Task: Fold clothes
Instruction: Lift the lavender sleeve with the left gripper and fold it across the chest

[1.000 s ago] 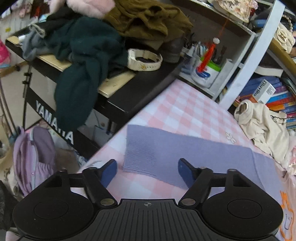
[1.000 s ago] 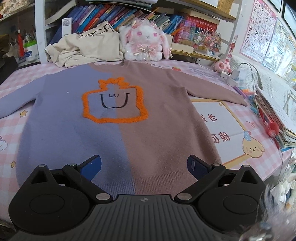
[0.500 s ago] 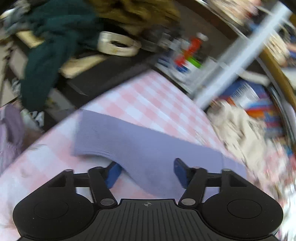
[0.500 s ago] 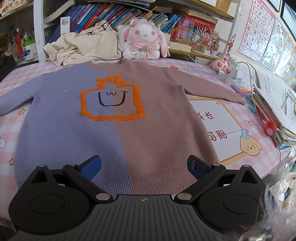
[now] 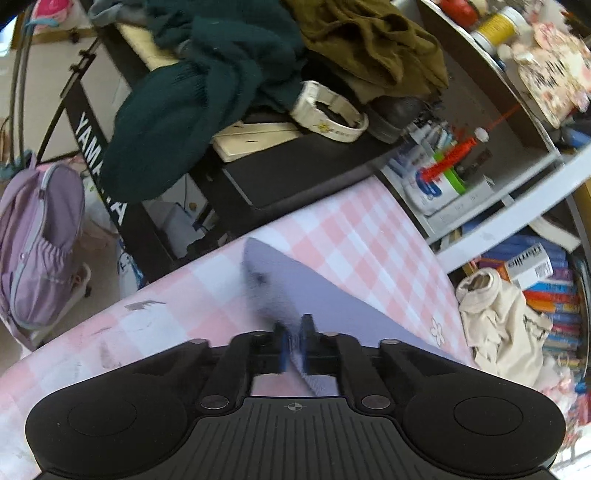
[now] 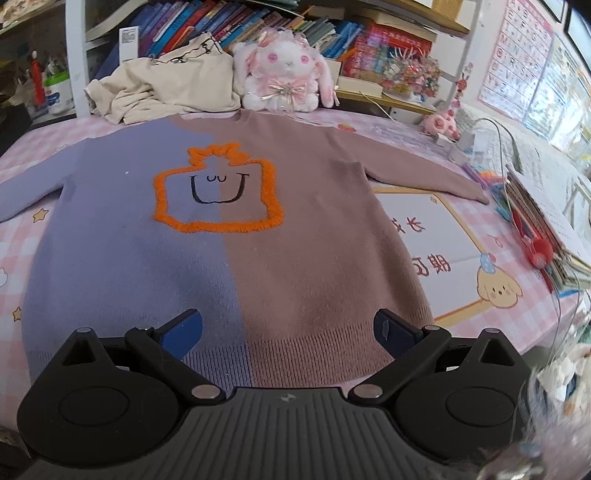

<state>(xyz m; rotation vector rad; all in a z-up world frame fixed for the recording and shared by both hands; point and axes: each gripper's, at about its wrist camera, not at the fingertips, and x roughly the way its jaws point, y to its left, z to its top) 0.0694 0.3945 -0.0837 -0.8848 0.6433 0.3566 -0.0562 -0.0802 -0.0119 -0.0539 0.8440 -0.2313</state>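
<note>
With my left gripper (image 5: pixel 293 345) clamped on the lilac knitted sleeve cuff (image 5: pixel 273 295), the two-tone lilac and mauve knitted sweater with an orange fuzzy outline on its chest (image 6: pixel 229 236) lies flat, front up, on the pink checked cloth of the tabletop (image 5: pixel 332 236). My right gripper (image 6: pixel 288 328) hovers above the ribbed hem with its jaws wide apart and nothing between them.

Risk, as I judge it: the pinch sits close to the cuff edge, so a fast lift could pull the knit out of the pads. Dragging the sleeve instead of lifting it could shift the body and skew the fold line, since my right side pins nothing.

Surroundings: a cream crumpled garment (image 6: pixel 166 85) and a white and pink plush rabbit (image 6: pixel 284 81) rest at the far edge, near the collar. A black keyboard stand heaped with dark green clothing (image 5: pixel 192 92) stands beside the table, and book-filled shelves (image 6: pixel 229 26) rise behind.
</note>
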